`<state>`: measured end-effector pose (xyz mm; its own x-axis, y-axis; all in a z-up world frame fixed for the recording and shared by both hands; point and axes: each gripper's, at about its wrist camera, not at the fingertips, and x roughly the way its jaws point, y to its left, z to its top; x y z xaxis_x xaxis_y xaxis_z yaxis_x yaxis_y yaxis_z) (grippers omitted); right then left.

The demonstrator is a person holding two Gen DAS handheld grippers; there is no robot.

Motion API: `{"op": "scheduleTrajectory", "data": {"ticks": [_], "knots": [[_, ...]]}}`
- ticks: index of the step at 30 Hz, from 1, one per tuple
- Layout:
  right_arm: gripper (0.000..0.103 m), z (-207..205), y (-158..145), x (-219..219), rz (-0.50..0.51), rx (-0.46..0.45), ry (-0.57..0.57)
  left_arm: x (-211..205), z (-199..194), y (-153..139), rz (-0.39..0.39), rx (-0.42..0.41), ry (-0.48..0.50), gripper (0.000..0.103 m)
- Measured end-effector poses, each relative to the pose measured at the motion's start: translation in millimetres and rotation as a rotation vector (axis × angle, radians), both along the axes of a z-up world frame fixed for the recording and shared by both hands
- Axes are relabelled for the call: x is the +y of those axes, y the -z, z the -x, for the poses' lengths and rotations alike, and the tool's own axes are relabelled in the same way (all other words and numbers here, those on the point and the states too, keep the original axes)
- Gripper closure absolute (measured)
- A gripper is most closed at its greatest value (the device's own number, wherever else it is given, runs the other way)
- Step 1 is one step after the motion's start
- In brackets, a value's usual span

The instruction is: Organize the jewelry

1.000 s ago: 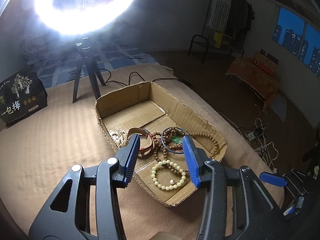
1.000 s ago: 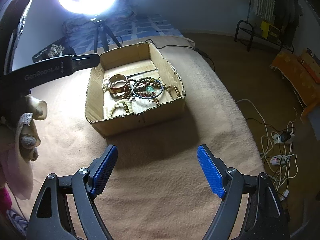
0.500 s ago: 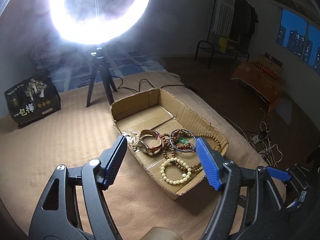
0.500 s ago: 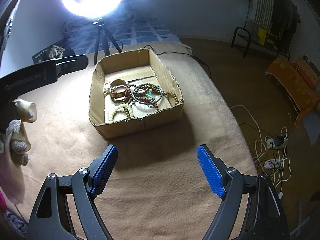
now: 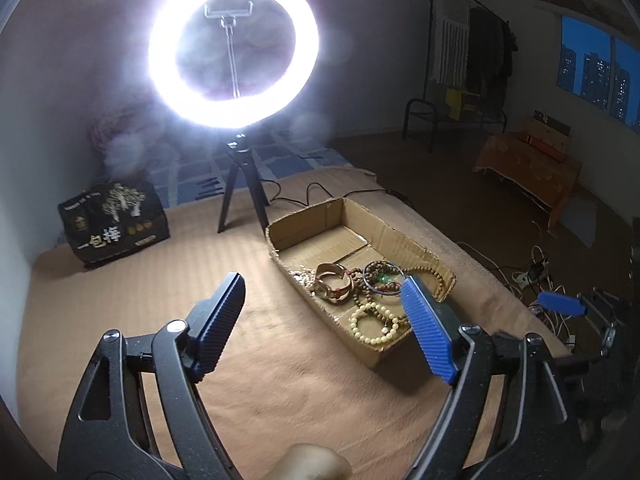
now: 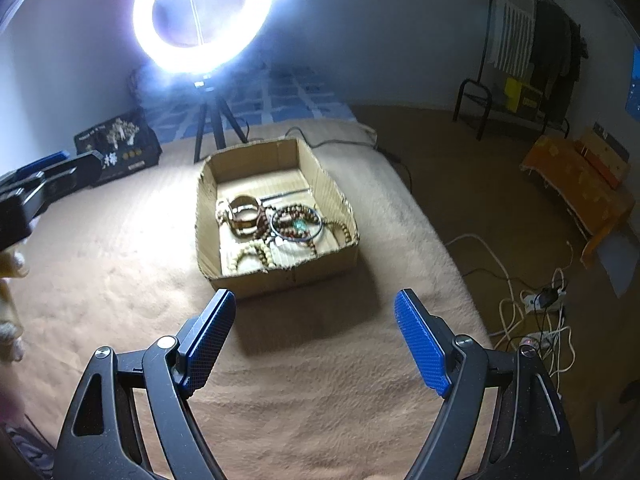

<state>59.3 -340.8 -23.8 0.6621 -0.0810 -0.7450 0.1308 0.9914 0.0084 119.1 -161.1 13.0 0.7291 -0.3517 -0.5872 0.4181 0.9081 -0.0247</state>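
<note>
An open cardboard box (image 5: 304, 216) (image 6: 288, 276) lies on the tan blanket. Inside it lie a cream bead bracelet (image 5: 374, 324) (image 6: 252, 254), a brown bangle (image 5: 334, 286) (image 6: 244, 216), a thin dark hoop with a green stone (image 5: 382, 278) (image 6: 296, 224) and strings of brown beads (image 5: 432, 276). My left gripper (image 5: 322, 282) hovers above the box's near-left side; its jaws are opening and hold nothing. My right gripper (image 6: 314, 294) is open and empty, above the blanket in front of the box. Each gripper's blue pad shows at the edge of the other's view.
A lit ring light (image 5: 234, 48) on a small tripod stands behind the box. A black printed bag (image 5: 114, 220) sits at the back left. The blanket (image 5: 120, 300) drops off to the right, where cables and power strips (image 6: 536, 308) lie on the floor.
My left gripper has drawn back and up from over the jewelry, and its jaws have spread wider with nothing in them. The right gripper has risen slightly; the box looks farther off.
</note>
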Motion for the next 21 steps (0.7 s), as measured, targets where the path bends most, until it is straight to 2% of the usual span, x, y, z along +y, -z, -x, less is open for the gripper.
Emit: {"op": "scheduleTrajectory", "data": {"ticks": [4, 9, 11, 18, 21], "knots": [[0.021, 4, -11, 6, 0.006, -0.032, -0.005, 9, 20, -9, -0.018, -0.029, -0.008, 0.009], [0.021, 9, -20, 12, 0.02, -0.06, -0.008, 14, 43, -16, -0.051, -0.067, -0.006, 0.007], [0.021, 10, -24, 16, 0.026, -0.075, -0.009, 17, 51, -18, -0.055, -0.086, -0.014, 0.0], [0.021, 13, -28, 24, 0.05, -0.107, -0.008, 31, 68, -13, -0.006, -0.079, -0.045, 0.0], [0.021, 15, -28, 25, 0.06, -0.121, -0.001, 33, 71, -8, -0.011, -0.064, -0.067, 0.0]]}}
